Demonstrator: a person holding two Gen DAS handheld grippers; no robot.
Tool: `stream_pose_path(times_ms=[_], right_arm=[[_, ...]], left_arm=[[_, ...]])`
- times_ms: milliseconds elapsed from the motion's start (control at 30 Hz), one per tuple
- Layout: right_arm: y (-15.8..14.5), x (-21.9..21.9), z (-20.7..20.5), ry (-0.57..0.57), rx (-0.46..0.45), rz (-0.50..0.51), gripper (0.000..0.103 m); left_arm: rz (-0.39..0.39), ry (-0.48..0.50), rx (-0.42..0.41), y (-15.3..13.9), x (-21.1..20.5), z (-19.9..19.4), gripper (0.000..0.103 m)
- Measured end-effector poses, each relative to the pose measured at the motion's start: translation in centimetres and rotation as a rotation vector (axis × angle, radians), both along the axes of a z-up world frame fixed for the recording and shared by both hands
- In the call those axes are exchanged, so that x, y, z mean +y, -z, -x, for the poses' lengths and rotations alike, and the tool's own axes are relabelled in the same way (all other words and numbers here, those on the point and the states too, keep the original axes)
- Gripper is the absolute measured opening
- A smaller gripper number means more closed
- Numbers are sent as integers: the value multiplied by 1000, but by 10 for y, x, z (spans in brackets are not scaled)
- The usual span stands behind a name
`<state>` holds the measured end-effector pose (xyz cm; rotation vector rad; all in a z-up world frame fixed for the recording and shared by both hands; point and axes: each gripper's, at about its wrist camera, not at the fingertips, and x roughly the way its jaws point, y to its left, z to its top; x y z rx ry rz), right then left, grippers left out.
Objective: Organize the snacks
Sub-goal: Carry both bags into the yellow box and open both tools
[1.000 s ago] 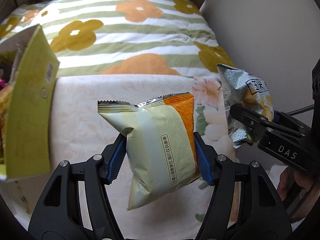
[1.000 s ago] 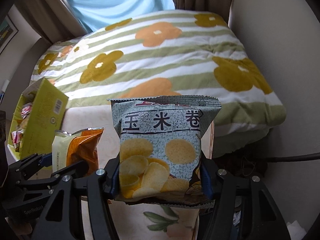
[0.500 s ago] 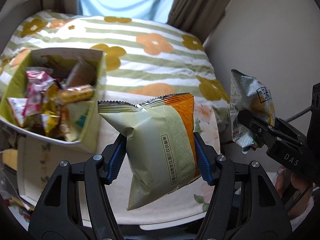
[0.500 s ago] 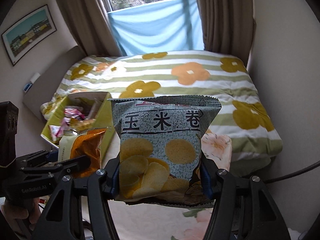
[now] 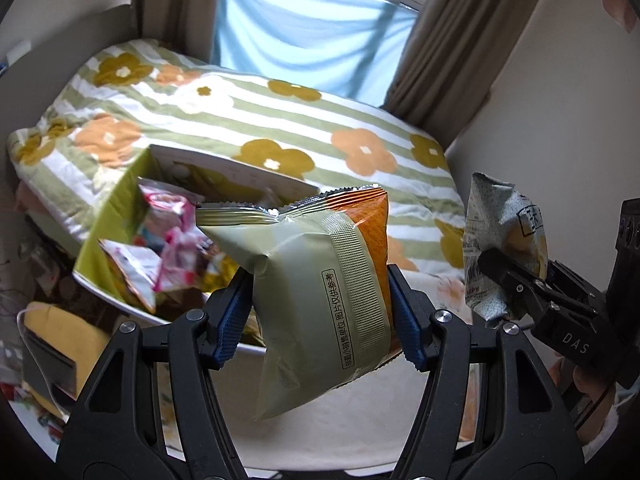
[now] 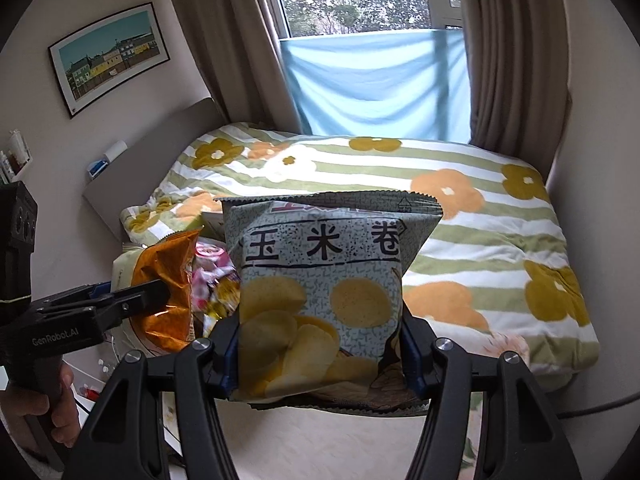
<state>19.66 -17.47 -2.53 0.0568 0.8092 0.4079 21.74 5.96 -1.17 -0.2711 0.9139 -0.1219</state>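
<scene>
- The left gripper (image 5: pixel 320 316) has its blue pads clamped on the sides of an orange-and-cream snack bag (image 5: pixel 316 288), carried upright in the air.
- Beside it, the right gripper (image 6: pixel 320 356) is closed the same way on a grey-green chip bag (image 6: pixel 324 300), gripped low with its printed front facing the camera.
- Both bags hang above a pale floral-covered table (image 5: pixel 340 432), not resting on anything.
- Just past the orange bag sits a yellow-green box (image 5: pixel 108 224), open at the top and already holding a jumble of pink and foil-wrapped snacks (image 5: pixel 168 248).
- Farther back lies a bed with a striped flower quilt (image 6: pixel 460 216), then curtains and a window.
- I'd judge the sorting partly done: some snacks are boxed, while these two bags are not yet put down, and the box looks like their likely destination.
</scene>
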Motion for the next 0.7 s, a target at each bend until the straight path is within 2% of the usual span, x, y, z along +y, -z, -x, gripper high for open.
stream_pose_path(times_ms=[167, 267, 367, 600, 667, 700], right_arm=[[-1, 49, -30, -29, 1, -7, 58], [11, 87, -55, -45, 32, 1, 58], [20, 103, -68, -45, 52, 5, 58], [58, 141, -103, -21, 151, 8, 58], [66, 146, -107, -16, 173, 10, 58], [69, 149, -109, -13, 180, 11, 58]], left_arm=[[-10, -50, 22, 10, 51, -29, 61], [-24, -84, 56, 25, 84, -51, 61], [-27, -108, 99, 45, 110, -73, 61], [-18, -65, 173, 89, 139, -114, 61], [9, -29, 179, 96, 138, -120, 65], [26, -15, 177, 98, 139, -121, 78]])
